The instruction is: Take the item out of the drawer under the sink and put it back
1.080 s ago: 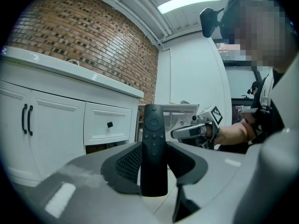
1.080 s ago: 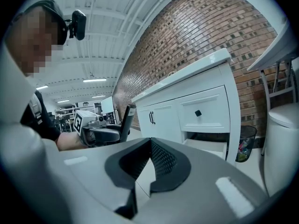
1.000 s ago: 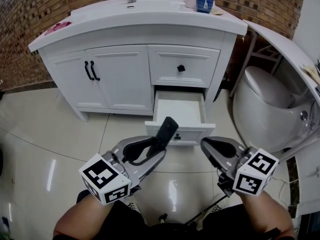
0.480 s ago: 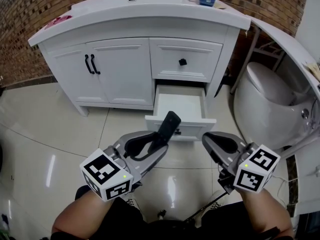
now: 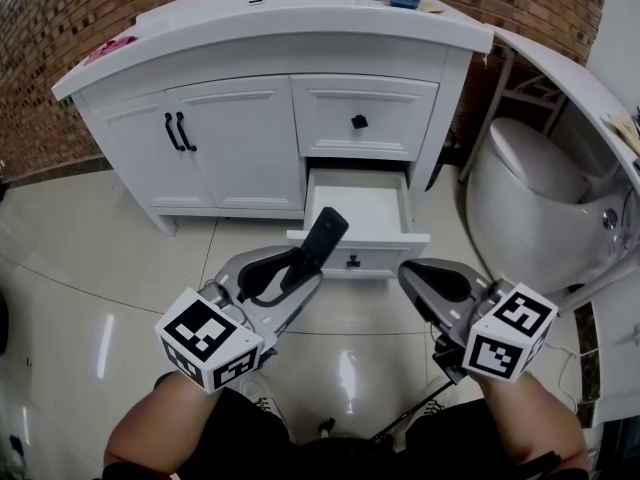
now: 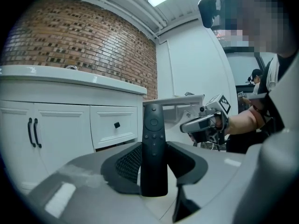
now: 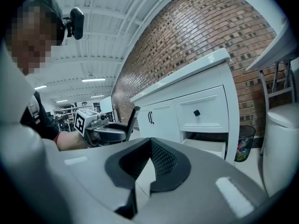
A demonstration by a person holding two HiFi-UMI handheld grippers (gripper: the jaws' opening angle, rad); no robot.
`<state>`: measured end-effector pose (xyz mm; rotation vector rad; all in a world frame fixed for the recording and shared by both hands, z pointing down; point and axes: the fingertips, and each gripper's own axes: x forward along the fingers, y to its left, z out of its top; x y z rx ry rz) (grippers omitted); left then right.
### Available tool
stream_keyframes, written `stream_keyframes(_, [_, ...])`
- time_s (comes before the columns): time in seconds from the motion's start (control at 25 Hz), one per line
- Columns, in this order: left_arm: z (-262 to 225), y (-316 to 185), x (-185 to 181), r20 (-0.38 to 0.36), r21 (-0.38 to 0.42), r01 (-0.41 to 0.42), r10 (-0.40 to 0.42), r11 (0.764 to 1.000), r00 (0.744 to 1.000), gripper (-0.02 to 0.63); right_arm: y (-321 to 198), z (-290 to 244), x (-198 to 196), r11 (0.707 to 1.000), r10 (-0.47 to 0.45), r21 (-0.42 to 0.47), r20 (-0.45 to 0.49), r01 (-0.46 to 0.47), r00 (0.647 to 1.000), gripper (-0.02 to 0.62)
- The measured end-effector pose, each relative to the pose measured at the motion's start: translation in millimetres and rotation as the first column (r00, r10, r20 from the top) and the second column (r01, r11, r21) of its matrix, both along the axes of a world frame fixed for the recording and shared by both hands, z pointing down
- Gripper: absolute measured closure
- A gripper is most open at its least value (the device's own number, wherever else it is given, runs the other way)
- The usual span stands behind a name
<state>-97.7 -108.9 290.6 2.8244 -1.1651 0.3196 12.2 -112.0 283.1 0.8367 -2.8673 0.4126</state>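
Left gripper [image 5: 298, 270] clamped on the black remote [image 5: 322, 236], which stands up out of its jaws, in the air just short of the open lower drawer [image 5: 370, 252] of the white vanity [image 5: 240, 138]. Drawer looks bare inside. Right gripper [image 5: 412, 276] idle beside it, jaws together on nothing. Taking-out looks done; left to do: lower the remote back in, let go, likely push the drawer closed.

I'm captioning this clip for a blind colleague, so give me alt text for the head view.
The left gripper holds a black remote control in front of the open bottom drawer of a white sink cabinet. The right gripper, closed and empty, hovers beside it.
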Motion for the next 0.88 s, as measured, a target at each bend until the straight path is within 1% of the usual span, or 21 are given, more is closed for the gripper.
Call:
stream_keyframes(0.08, [-4,-7,-3,0.038,0.017,0.012,-0.012,1.000,0.999,0.437,0,0,-1,1.000,0.001,0.000,0.002,-0.001,1.000,0.593])
stream_keyframes(0.2, [-6,-18,-1,0.118,0.042,0.001,-0.005,0.999,0.993,0.437,0,1,-1,1.000,-0.001,-0.002,0.002,0.001,1.000,0.592])
stream_keyframes(0.32, [-2,-35,2,0.218,0.063,-0.014,0.000,0.998,0.976,0.437,0,1,0,1.000,-0.001,0.000,0.004,0.001,1.000,0.592])
stream_keyframes(0.44, [4,-59,1,0.319,0.079,-0.033,0.006,0.996,0.948,0.437,0,-1,-3,1.000,-0.007,0.001,0.008,0.007,1.000,0.592])
stream_keyframes(0.56, [5,-90,4,0.381,0.087,-0.049,0.012,0.995,0.924,0.437,0,0,-4,1.000,-0.017,-0.004,0.007,0.017,1.000,0.592])
stream_keyframes(0.64, [10,-109,9,0.423,0.076,-0.062,0.024,0.995,0.906,0.438,-1,2,-4,1.000,-0.020,-0.010,0.007,0.020,1.000,0.592])
stream_keyframes(0.8, [30,-141,21,0.521,0.043,-0.085,0.051,0.995,0.852,0.437,-3,5,-5,0.999,-0.028,-0.020,0.004,0.028,1.000,0.594])
stream_keyframes(0.88, [39,-157,29,0.556,0.038,-0.106,0.067,0.994,0.829,0.437,-6,5,-3,0.999,-0.027,-0.025,0.008,0.028,1.000,0.592])
